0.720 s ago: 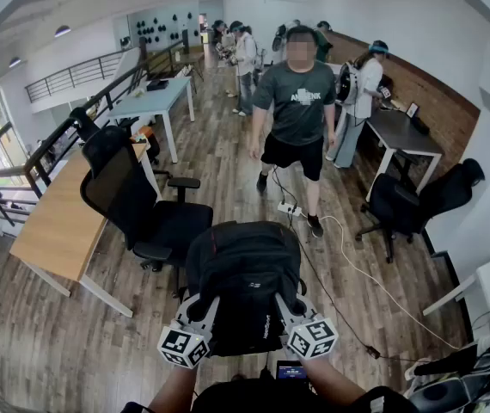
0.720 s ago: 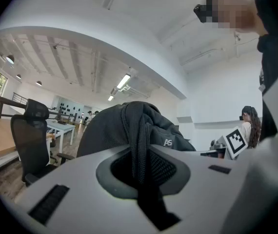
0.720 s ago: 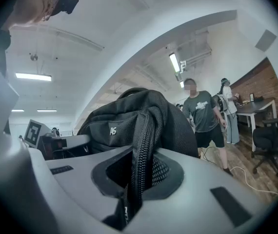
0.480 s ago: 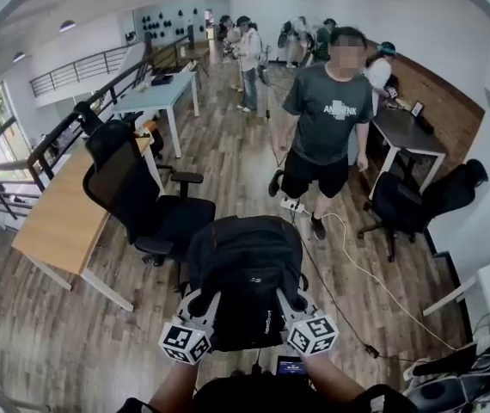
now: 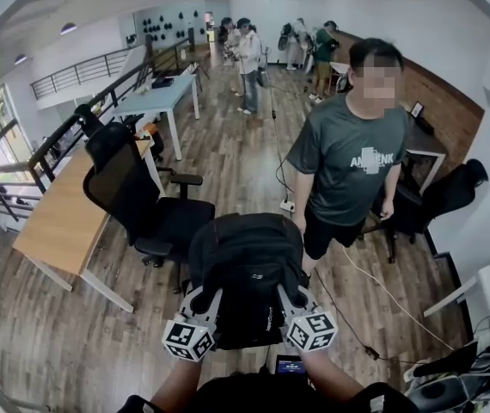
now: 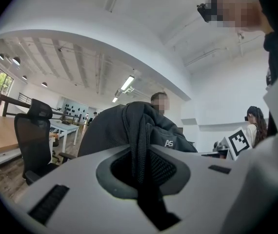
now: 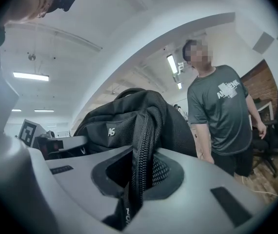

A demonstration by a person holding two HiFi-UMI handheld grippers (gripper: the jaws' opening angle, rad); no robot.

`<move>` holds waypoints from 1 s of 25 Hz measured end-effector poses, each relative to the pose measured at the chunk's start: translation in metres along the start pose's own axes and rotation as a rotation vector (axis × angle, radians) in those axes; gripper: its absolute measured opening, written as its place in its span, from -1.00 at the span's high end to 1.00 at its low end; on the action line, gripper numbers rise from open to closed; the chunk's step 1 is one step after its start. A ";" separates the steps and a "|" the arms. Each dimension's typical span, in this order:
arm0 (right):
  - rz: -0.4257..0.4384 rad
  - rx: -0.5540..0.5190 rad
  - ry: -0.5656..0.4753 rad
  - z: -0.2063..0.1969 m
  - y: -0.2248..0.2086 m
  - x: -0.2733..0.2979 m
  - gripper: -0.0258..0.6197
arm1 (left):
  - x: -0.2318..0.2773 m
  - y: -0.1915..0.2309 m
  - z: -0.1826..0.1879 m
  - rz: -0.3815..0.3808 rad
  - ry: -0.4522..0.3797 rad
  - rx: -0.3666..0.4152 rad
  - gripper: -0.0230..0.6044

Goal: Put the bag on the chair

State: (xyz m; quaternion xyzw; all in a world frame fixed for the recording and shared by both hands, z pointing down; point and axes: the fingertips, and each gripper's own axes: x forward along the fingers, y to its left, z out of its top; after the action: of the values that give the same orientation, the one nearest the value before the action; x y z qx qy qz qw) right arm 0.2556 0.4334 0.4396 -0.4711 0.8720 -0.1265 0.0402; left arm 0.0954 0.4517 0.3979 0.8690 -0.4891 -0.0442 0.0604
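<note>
So far only the lift is done: left gripper (image 5: 199, 302) and right gripper (image 5: 291, 300) are each clamped on the bag (image 5: 245, 261), held short of the chair (image 5: 161, 222).

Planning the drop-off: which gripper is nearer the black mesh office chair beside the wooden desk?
Left. The left gripper, shut on the black backpack, is on the side facing the black office chair; the right gripper grips the backpack's far side.
</note>
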 end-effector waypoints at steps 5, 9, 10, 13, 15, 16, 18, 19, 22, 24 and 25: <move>0.002 0.010 -0.005 0.004 -0.007 0.002 0.80 | 0.005 -0.003 0.002 0.008 -0.006 0.000 0.79; 0.007 0.023 -0.012 0.009 -0.013 0.004 0.80 | 0.012 -0.005 0.005 0.020 -0.010 0.008 0.79; 0.006 0.027 -0.013 0.010 -0.014 0.004 0.80 | 0.013 -0.006 0.006 0.024 -0.010 0.009 0.79; -0.001 0.042 -0.020 0.012 -0.019 0.005 0.80 | 0.017 -0.008 0.007 0.027 -0.008 0.013 0.79; -0.005 0.046 -0.025 0.014 -0.025 0.007 0.80 | 0.024 -0.009 0.007 0.022 -0.009 0.012 0.79; -0.007 0.045 -0.027 0.015 -0.029 0.010 0.80 | 0.029 -0.008 0.007 0.019 -0.009 0.011 0.79; -0.015 0.050 -0.027 0.015 -0.037 0.018 0.80 | 0.039 -0.004 0.005 0.012 -0.004 0.009 0.79; -0.024 0.055 -0.026 0.014 -0.040 0.023 0.80 | 0.045 -0.001 0.004 0.008 0.002 0.007 0.79; -0.049 0.071 -0.011 0.006 -0.052 0.042 0.80 | 0.062 0.014 -0.006 0.001 0.024 -0.006 0.79; -0.054 0.070 0.001 0.002 -0.064 0.058 0.80 | 0.078 0.026 -0.013 -0.011 0.032 -0.016 0.79; -0.057 0.068 0.004 0.001 -0.071 0.068 0.80 | 0.089 0.033 -0.015 -0.020 0.034 -0.019 0.79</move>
State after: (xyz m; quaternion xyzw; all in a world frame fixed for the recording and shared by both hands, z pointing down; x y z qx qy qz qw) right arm 0.2761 0.3397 0.4600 -0.4941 0.8534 -0.1582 0.0510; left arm 0.1159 0.3599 0.4159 0.8739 -0.4788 -0.0346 0.0765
